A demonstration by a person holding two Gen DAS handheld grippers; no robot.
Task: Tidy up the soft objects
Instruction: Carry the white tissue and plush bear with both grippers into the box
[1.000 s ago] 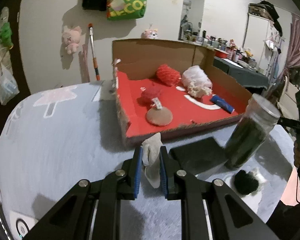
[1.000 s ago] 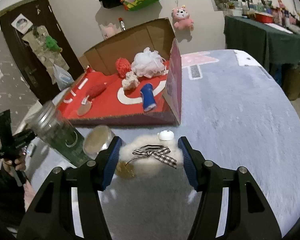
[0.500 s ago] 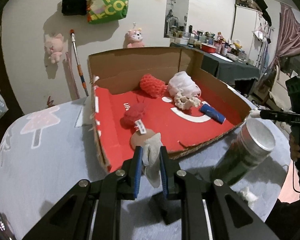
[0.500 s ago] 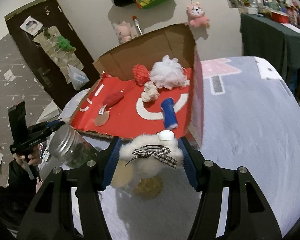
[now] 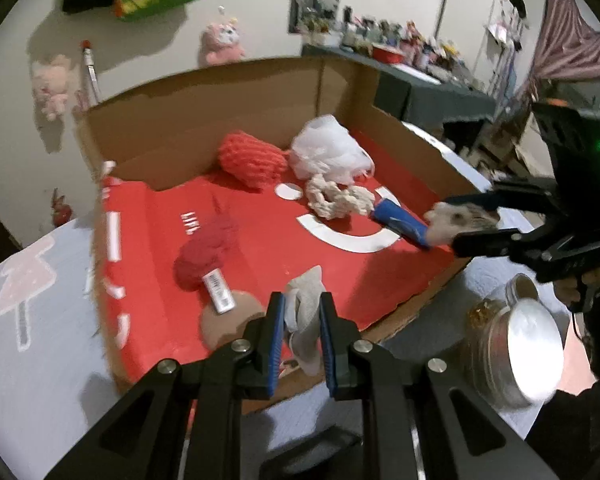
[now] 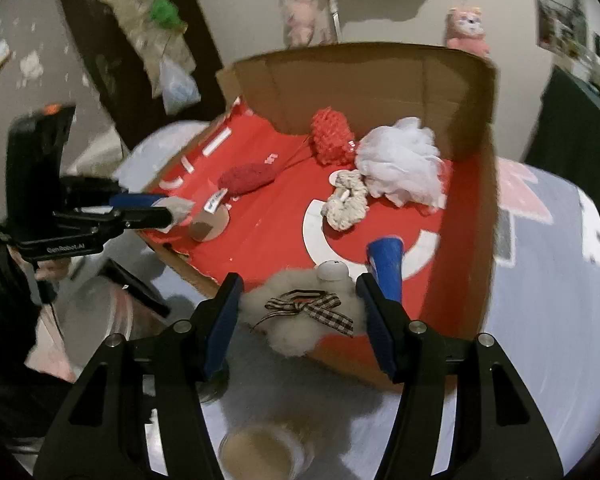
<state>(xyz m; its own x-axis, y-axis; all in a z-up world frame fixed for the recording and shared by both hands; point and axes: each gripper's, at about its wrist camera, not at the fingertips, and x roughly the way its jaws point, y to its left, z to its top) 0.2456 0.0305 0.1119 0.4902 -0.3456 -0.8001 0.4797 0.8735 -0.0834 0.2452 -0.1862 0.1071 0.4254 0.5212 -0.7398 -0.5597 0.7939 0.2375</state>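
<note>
My left gripper [image 5: 302,310] is shut on a small pale cloth [image 5: 304,304], held over the front edge of the red-lined cardboard box [image 5: 404,312]. My right gripper [image 6: 299,292] is shut on a fluffy cream plush with a checked bow [image 6: 300,312], held over the box's [image 6: 460,280] near rim. Inside lie a red knitted ball [image 5: 252,160], a white mesh puff [image 5: 328,152], a cream knotted rope [image 5: 336,200], a blue roll [image 5: 400,220], a dark red plush with a tag [image 5: 204,256] and a tan disc [image 5: 228,316]. Each gripper shows in the other's view, the right [image 5: 464,224] and the left [image 6: 172,212].
A glass jar with a metal lid [image 5: 516,360] and a smaller jar [image 5: 500,300] stand at the box's right front. A dark flat pad [image 6: 134,284] lies by the box. The grey patterned tabletop [image 5: 32,340] stretches left. Bags and plush toys hang on the wall behind.
Both grippers have carried their loads forward and slightly up, from the table in front of the box to over its near edge. The jar and black pad have slid down and to the side.
</note>
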